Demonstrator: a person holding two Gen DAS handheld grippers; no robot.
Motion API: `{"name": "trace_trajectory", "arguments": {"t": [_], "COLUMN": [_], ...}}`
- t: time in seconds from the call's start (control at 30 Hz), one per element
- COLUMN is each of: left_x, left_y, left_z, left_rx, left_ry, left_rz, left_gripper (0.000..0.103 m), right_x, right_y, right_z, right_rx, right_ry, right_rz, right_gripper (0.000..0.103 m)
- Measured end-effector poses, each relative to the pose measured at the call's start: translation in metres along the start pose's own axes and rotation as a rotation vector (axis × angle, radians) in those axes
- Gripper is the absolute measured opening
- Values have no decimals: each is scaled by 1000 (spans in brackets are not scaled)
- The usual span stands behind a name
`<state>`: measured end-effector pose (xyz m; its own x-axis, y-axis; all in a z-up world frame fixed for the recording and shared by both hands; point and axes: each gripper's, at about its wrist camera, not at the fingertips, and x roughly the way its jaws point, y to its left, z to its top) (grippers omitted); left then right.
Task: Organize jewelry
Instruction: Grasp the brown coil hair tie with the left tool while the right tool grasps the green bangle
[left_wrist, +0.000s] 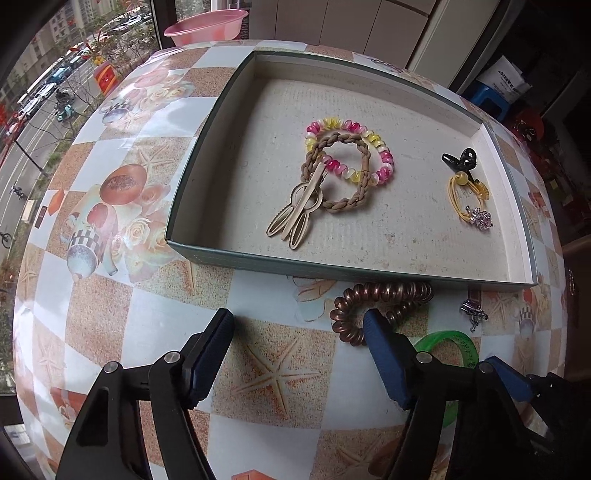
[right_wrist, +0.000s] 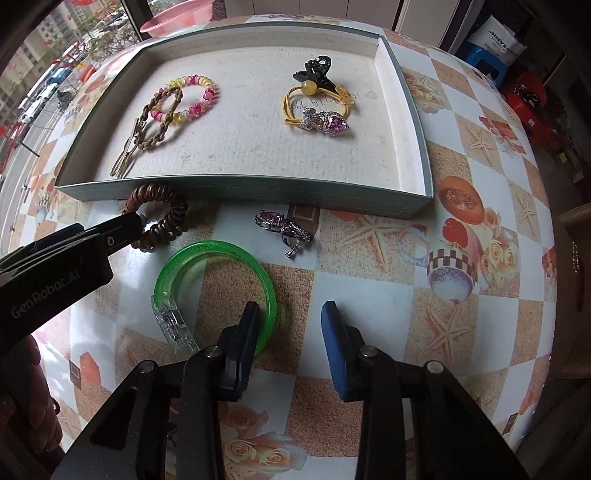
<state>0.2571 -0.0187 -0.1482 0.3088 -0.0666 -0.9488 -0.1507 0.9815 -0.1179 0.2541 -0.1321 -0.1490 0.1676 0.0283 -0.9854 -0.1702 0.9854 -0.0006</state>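
Note:
My left gripper (left_wrist: 299, 328) is open low over the table, and its right finger (left_wrist: 376, 332) sits in the loop of a brown spiral hair tie (left_wrist: 369, 302) that lies against the box's front wall (left_wrist: 332, 266). In the right wrist view that finger (right_wrist: 123, 227) pokes into the same tie (right_wrist: 162, 218). My right gripper (right_wrist: 291, 314) is open, pointing down. The right rim of a green bangle (right_wrist: 214, 258) lies between its fingers, with the black finger (right_wrist: 251, 321) inside the ring and the blue one clear of it. A crystal brooch (right_wrist: 284, 225) lies beside the bangle.
The shallow box (right_wrist: 258, 192) holds a pink-yellow bead bracelet (left_wrist: 384, 155), a braided brown tie (left_wrist: 347, 201), a beige clip (left_wrist: 291, 221), a black claw clip (left_wrist: 461, 158) and a yellow tie with a charm (left_wrist: 465, 199). A pink basin (left_wrist: 201, 26) stands beyond the table.

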Motion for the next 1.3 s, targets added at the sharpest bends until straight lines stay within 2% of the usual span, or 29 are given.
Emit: {"name": "trace_trajectory", "arguments": {"t": [0.13, 0.2, 0.27, 0.3, 0.33, 0.37, 0.47, 0.57, 0.7, 1.03, 1.3], "left_x": [0, -1, -1, -1, -2, -2, -4, -7, -16, -41, -64], "left_y": [-5, -8, -13, -15, -17, -20, -30, -33, -27, -1, 10], "left_z": [1, 1, 0, 0, -1, -1, -1, -5, -18, -46, -51], "left_rx": [10, 14, 28, 39, 51, 65, 121, 162, 185, 196, 191], "left_ry": [5, 2, 4, 3, -2, -6, -8, -2, 0, 10, -13], "left_rz": [-17, -33, -45, -51, -64, -80, -98, -120, -141, -167, -178], "left_gripper": [79, 70, 69, 65, 60, 47, 27, 26, 25, 25, 25], "right_x": [-1, -2, -2, -2, -4, -5, -3, -2, -9, -2, -22], "right_y": [-1, -3, -4, -4, -8, -8, -7, -9, -23, -63, -83], "right_z": [-5, -9, -11, -13, -19, -20, -20, -22, -36, -54, -70], "right_rx": [-6, -6, -8, -9, -8, -6, 0, 18, 51, 170, 215], "right_ry": [5, 8, 11, 13, 14, 16, 20, 23, 25, 52, 51], "right_rz": [1, 0, -1, -1, 0, 2, 9, 20, 46, 151, 185], "right_gripper": [25, 24, 22, 20, 19, 17, 11, 7, 7, 7, 7]}}
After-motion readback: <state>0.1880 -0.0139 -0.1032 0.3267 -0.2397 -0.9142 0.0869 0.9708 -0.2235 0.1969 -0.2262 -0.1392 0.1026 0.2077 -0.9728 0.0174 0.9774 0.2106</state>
